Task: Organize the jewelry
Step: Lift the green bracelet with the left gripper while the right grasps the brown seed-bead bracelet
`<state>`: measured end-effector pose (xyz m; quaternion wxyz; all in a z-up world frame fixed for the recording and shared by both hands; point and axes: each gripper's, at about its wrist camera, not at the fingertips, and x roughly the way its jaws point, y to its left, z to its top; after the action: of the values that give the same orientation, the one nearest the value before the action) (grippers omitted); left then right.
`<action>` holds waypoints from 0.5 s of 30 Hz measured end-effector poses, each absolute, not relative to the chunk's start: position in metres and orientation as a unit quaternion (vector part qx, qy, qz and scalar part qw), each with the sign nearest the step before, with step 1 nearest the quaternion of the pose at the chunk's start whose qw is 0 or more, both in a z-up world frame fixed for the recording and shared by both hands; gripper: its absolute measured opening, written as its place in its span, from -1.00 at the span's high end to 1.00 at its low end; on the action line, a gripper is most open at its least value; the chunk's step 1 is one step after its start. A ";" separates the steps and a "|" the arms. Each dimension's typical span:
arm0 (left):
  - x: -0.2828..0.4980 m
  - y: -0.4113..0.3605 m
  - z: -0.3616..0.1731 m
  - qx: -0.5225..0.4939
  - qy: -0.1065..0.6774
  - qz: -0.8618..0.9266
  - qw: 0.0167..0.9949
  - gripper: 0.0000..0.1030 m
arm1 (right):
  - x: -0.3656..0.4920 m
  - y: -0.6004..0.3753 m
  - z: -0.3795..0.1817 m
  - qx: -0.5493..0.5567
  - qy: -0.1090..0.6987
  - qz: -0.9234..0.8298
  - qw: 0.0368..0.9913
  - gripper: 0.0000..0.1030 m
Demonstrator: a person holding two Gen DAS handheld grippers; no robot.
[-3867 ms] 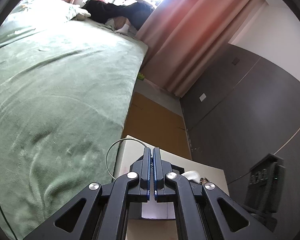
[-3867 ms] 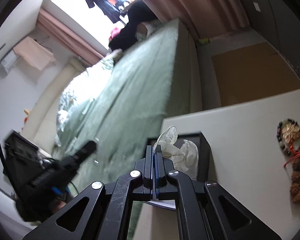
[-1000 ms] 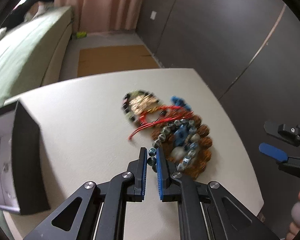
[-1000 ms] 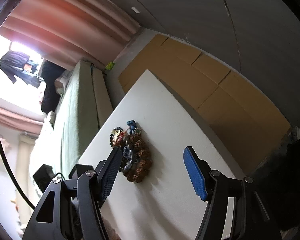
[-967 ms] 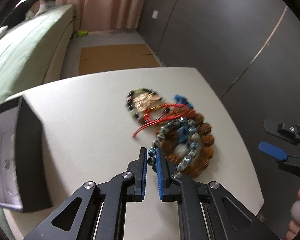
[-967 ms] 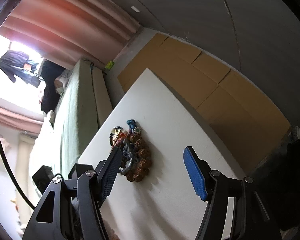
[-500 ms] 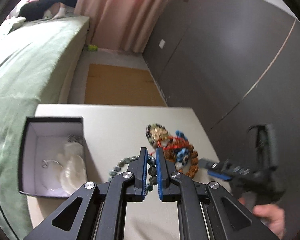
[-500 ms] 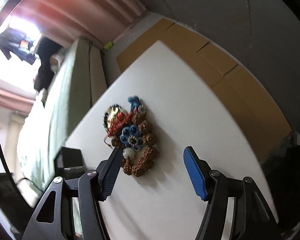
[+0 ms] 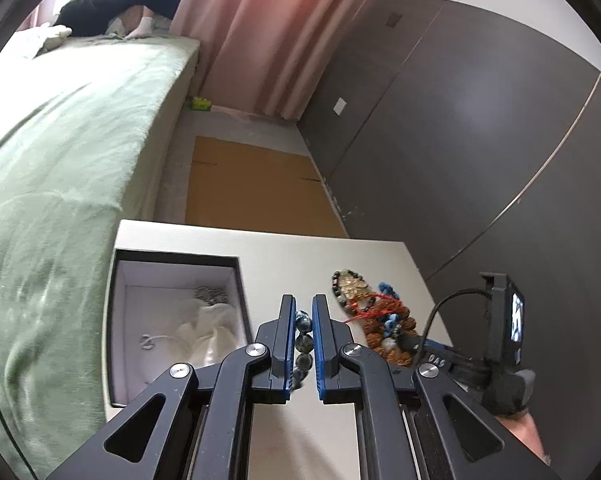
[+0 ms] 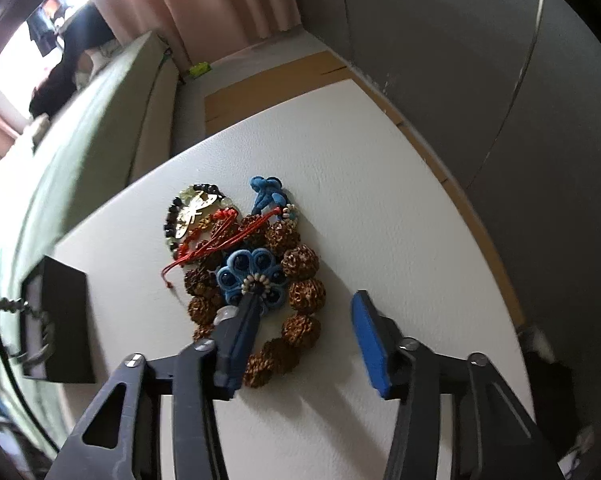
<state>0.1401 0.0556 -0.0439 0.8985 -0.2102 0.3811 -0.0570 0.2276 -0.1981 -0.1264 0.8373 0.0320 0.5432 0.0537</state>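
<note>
While right gripper closes, bracelet has risen.

box left on table | jewelry pile right on table | bed left of table

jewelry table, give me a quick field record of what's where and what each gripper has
surface: white table
box: open black box, white lining, at the table's bed-side end
held: grey-blue bead bracelet
left gripper: jaws shut on the bracelet
pile: brown seed-bead strand, blue flower piece, red cord, black bead bracelet
right gripper: jaws closing over the pile, pads not yet pressing
</note>
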 end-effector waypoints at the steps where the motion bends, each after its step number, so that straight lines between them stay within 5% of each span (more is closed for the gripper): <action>1: 0.138 0.058 -0.043 -0.208 0.381 -0.057 0.899 0.84 | 0.227 -0.197 -0.125 0.030 0.544 0.055 0.837 0.58; 15: 0.119 0.088 -0.019 -0.218 0.343 -0.031 0.913 0.85 | 0.178 -0.212 -0.042 0.102 0.435 0.157 0.881 0.63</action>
<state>0.1189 0.0877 -0.0189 0.9132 -0.2178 0.3430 -0.0309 0.1778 -0.2116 -0.0419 0.8809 0.1023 0.4346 0.1569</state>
